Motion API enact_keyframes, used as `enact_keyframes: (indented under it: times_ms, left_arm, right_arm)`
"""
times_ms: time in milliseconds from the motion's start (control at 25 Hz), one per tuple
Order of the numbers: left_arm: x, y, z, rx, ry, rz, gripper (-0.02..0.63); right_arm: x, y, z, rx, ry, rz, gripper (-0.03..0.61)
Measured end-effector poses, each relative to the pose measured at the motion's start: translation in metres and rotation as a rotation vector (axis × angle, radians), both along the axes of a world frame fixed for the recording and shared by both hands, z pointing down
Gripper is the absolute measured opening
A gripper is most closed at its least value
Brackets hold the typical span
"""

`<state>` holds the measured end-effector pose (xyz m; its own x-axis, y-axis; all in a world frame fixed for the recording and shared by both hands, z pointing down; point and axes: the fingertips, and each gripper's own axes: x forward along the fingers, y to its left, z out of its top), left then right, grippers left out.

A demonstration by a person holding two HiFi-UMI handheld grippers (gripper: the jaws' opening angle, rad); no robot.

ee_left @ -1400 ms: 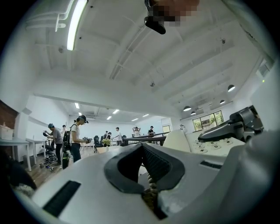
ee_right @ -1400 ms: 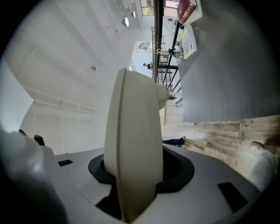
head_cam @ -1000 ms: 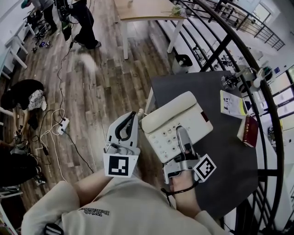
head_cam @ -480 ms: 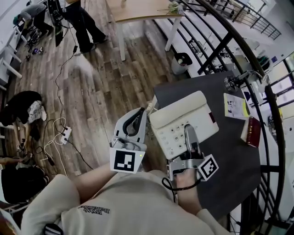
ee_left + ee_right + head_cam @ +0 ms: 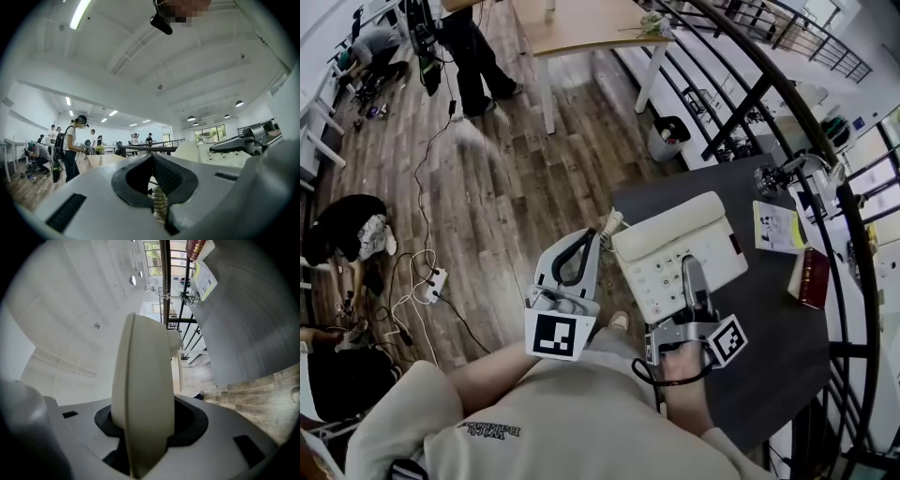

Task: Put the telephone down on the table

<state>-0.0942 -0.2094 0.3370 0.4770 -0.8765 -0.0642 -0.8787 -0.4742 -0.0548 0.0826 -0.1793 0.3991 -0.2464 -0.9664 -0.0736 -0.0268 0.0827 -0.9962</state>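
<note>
The cream telephone, handset on its cradle, is over the near left corner of the dark table. My right gripper is shut on the near edge of its body, with one jaw lying across the keypad. In the right gripper view the phone's edge fills the gap between the jaws. My left gripper is just left of the phone, off the table's edge, shut on the coiled cord. In the left gripper view the cord sits pinched in the jaws. I cannot tell whether the phone touches the table.
On the table's far side lie a leaflet, a red book and a small lamp. A black railing curves behind it. A wooden table, a bin, a standing person and floor cables lie beyond.
Both grippers have carried the telephone forward, so more of it is over the dark table. Both grips are unchanged.
</note>
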Motion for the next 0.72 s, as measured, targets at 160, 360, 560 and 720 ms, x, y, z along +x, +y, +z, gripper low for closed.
enact_keyframes:
  times_ms: [160, 360, 560, 720]
  left_arm:
    - [0.011, -0.008, -0.003, -0.021, -0.008, -0.030, 0.005]
    - [0.022, -0.008, -0.007, -0.007, -0.018, -0.030, 0.005]
    - [0.030, -0.015, -0.005, -0.028, -0.003, -0.031, 0.005]
    - [0.034, -0.020, -0.001, -0.035, -0.011, -0.029, 0.005]
  right_arm:
    - [0.012, -0.014, -0.007, 0.003, 0.009, -0.031, 0.196]
    - [0.016, -0.023, -0.008, -0.002, 0.011, -0.062, 0.196]
    - [0.022, -0.030, -0.001, -0.033, 0.004, -0.076, 0.196]
    - [0.024, -0.034, 0.008, -0.054, 0.003, -0.085, 0.196]
